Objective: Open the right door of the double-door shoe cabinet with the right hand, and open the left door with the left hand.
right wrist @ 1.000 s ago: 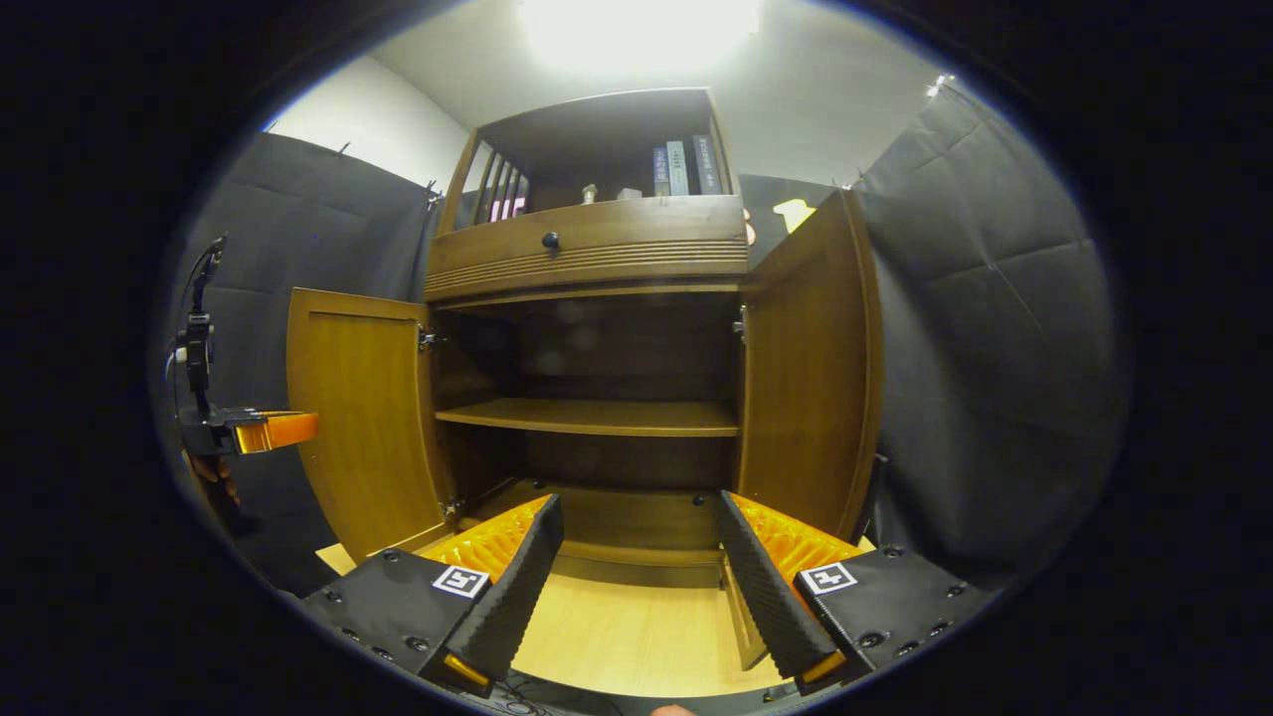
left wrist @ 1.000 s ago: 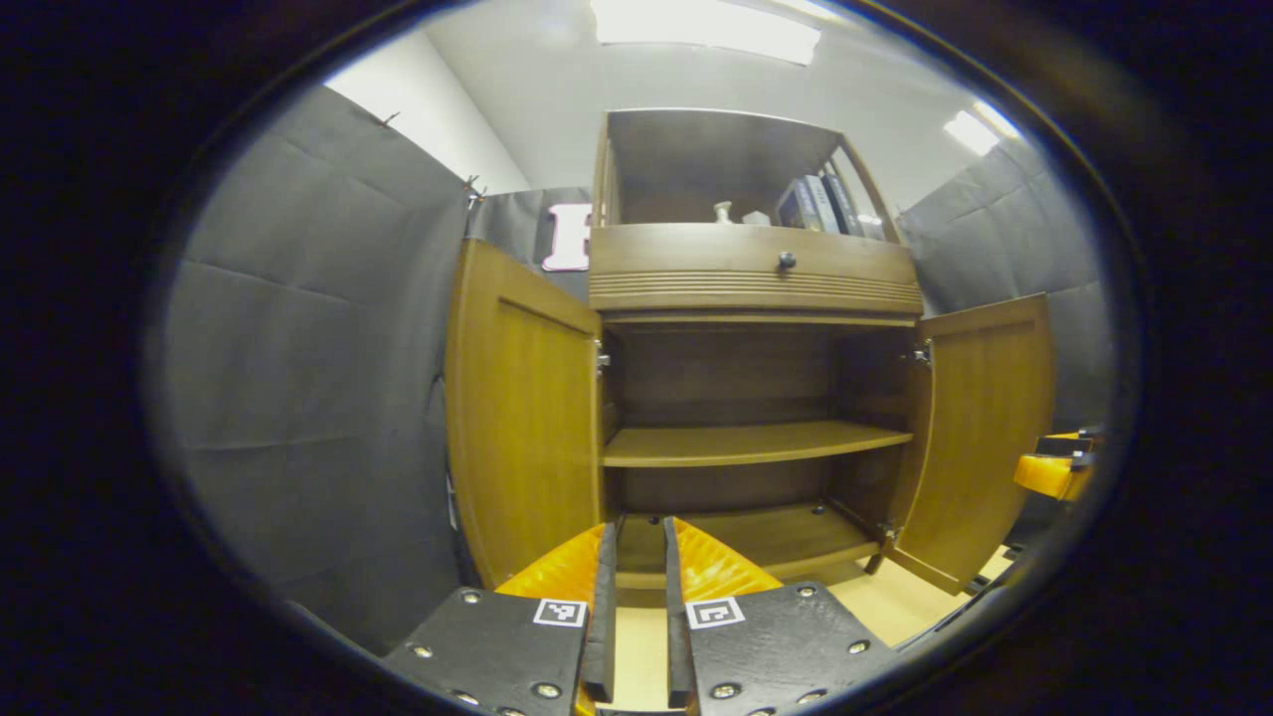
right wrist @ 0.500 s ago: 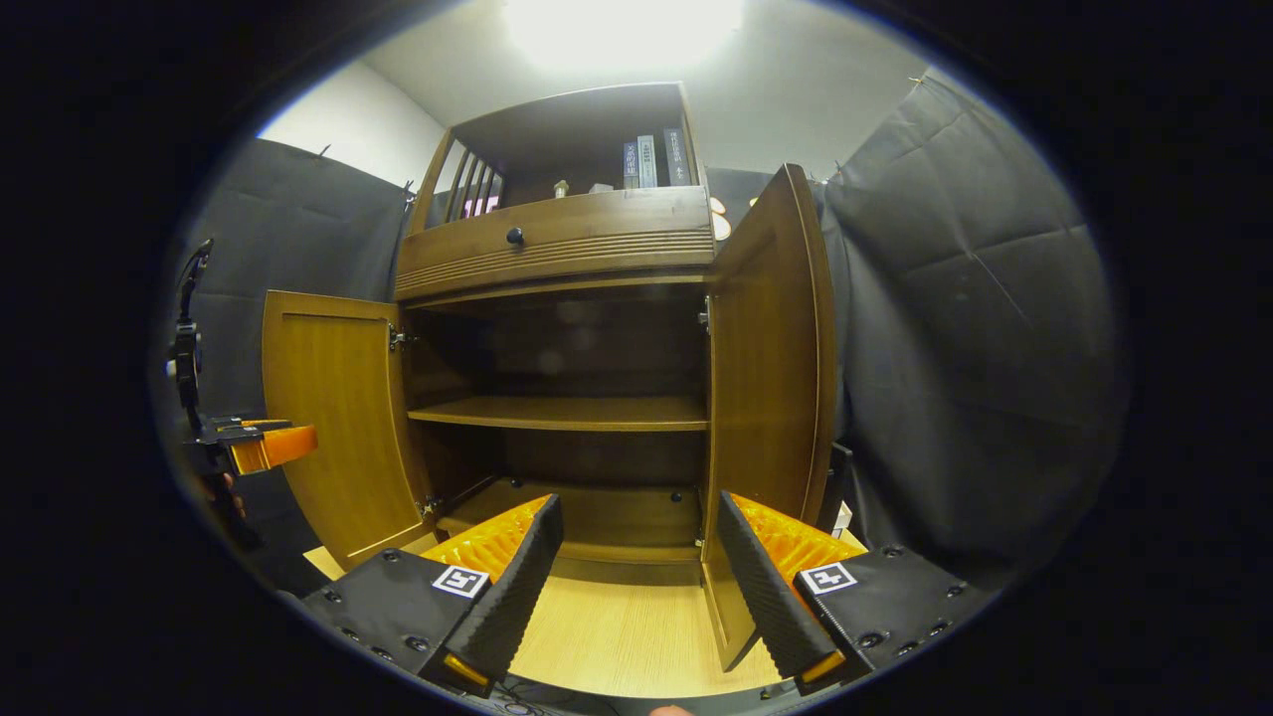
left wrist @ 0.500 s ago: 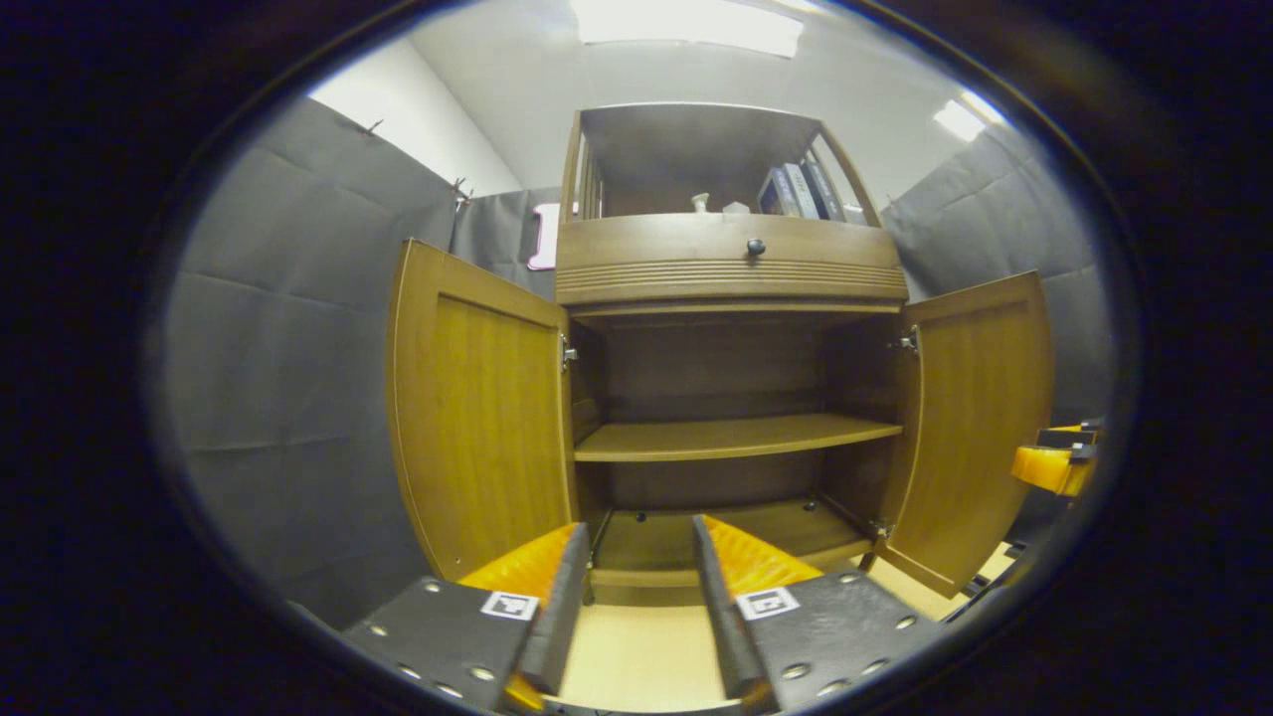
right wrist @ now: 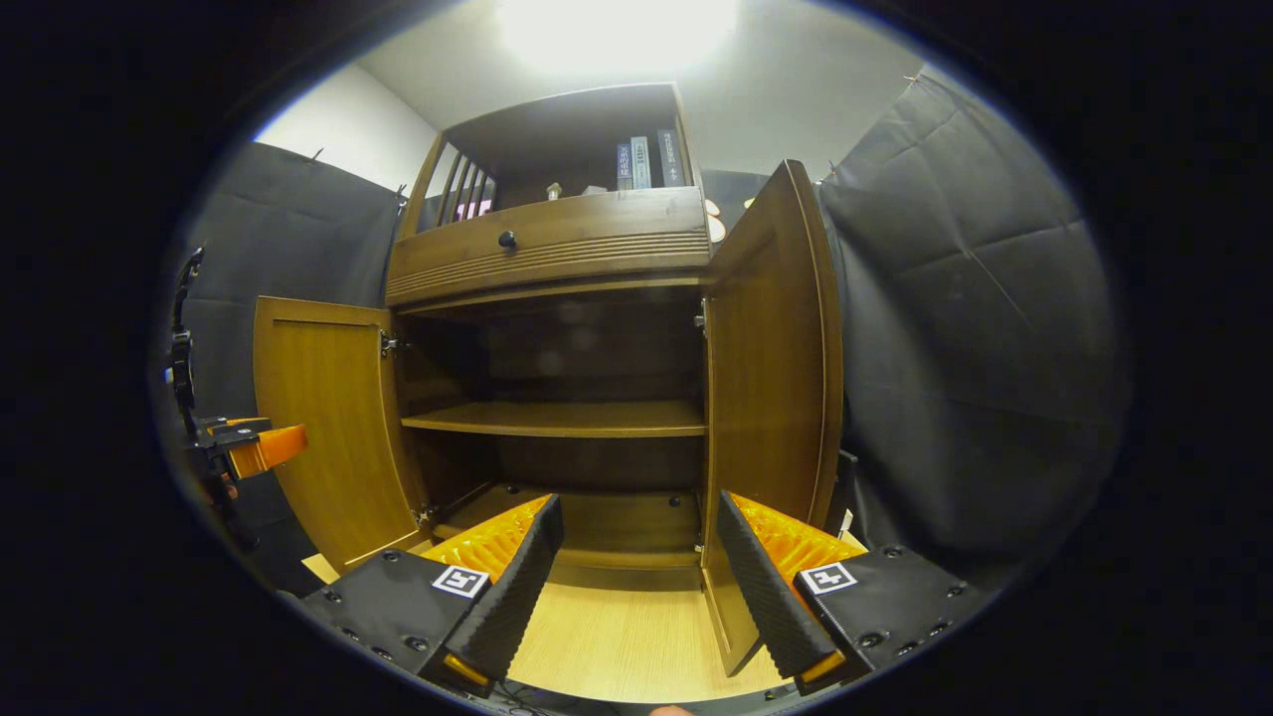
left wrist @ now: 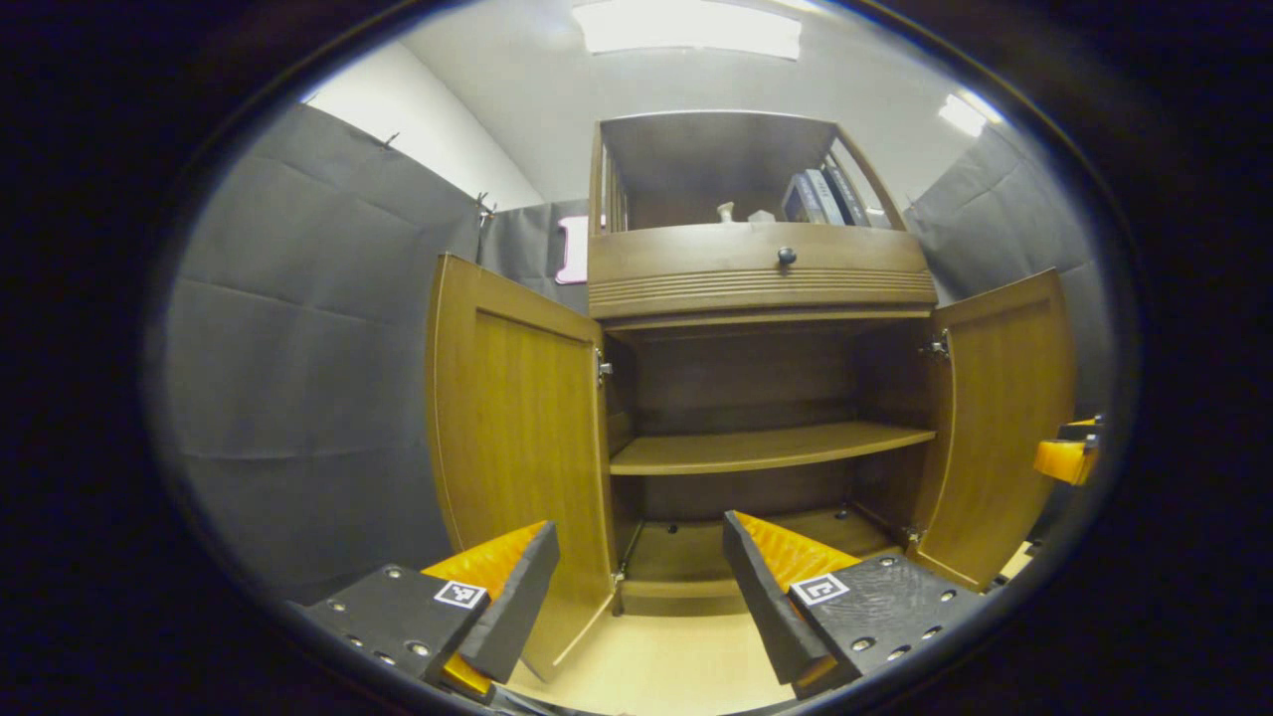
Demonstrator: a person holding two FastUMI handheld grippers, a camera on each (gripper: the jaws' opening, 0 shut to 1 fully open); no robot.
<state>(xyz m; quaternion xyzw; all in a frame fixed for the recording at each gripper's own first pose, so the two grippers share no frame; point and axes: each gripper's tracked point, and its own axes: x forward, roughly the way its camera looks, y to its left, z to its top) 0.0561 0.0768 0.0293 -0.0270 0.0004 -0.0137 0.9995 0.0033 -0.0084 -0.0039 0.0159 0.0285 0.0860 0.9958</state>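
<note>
While both claws gape wide, holding nothing: left claw [left wrist: 636, 587] faces shoe cabinet [left wrist: 761, 270], left door [left wrist: 517, 447] swung open; right claw [right wrist: 636, 577] near open right door [right wrist: 771, 398]; inner shelf [right wrist: 567, 420] bare.

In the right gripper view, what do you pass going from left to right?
Left gripper → left door → middle shelf → right door → black cloth wall.

Left claw [left wrist: 636, 607] agape; right claw [right wrist: 636, 587] agape
</note>
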